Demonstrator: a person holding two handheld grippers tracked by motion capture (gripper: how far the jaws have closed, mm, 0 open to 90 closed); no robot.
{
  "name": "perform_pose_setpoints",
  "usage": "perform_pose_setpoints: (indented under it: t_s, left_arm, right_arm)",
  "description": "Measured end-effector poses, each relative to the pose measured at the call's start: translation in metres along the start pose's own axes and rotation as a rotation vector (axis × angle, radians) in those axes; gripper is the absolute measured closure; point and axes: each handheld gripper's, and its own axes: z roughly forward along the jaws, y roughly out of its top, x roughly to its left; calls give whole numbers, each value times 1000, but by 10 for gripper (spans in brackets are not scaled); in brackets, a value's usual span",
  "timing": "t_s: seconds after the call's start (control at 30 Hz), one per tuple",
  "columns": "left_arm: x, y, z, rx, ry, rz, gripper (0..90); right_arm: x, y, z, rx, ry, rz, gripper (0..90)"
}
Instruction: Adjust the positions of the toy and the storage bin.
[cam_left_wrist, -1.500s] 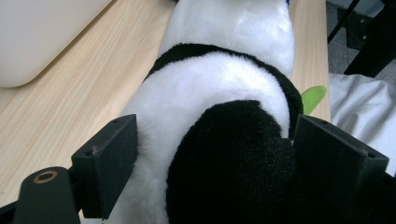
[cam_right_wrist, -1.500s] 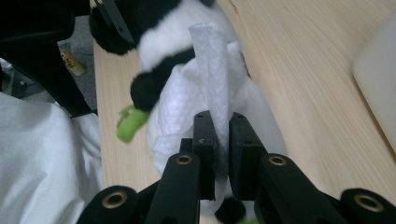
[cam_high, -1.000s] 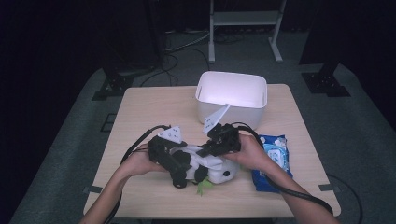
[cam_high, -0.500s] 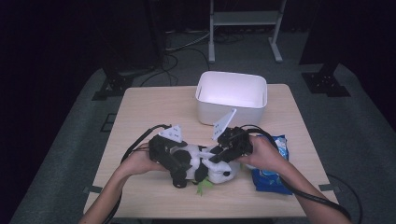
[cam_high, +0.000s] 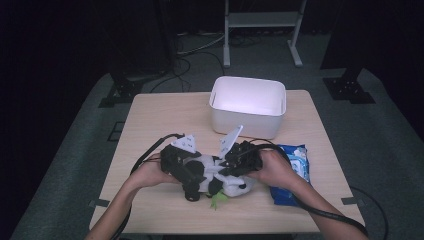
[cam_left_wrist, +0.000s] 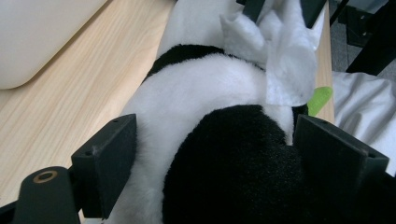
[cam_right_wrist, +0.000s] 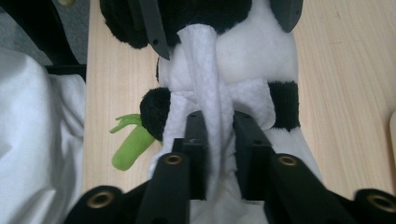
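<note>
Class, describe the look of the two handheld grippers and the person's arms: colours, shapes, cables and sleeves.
Both the left gripper and the right gripper are black, each topped by a pale grey three-cornered plate. Their jaws are blocky black pads on arms with brass-coloured rivets, seen in the gripper views. A thick black cable trails from each. The forearms are bare, with no sleeves in view.

White bin behind, blue packet right (left tabletop free)

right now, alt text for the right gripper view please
The right tool pinches a white wipe against a black-and-white plush panda lying on a light wooden table. A green plush stalk sticks out beside the panda.
</note>
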Motion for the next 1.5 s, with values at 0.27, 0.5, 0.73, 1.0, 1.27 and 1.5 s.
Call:
perform_pose_setpoints:
  t_s: [0.27,0.5,0.73,1.0,1.27,1.5]
  left_arm:
    - [0,0,0,3,-3,0,138]
    - [-1,2,0,7,-5,-5,135]
    - [0,14,4,43,-27,-11,52]
    - [8,22,23,122,-46,-26,35]
    - [11,29,19,124,-14,40,317]
    - [18,35,20,122,30,76,342]
  right_arm:
    - [-13,-10,-20,-70,-15,73,812]
    - [-26,-38,-37,-100,-25,158,811]
    - [-26,-57,-30,-135,22,224,812]
    - [-25,-63,-27,-157,47,245,814]
    - [-36,-64,-32,-173,44,269,811]
    - [-47,-59,-36,-168,23,273,811]
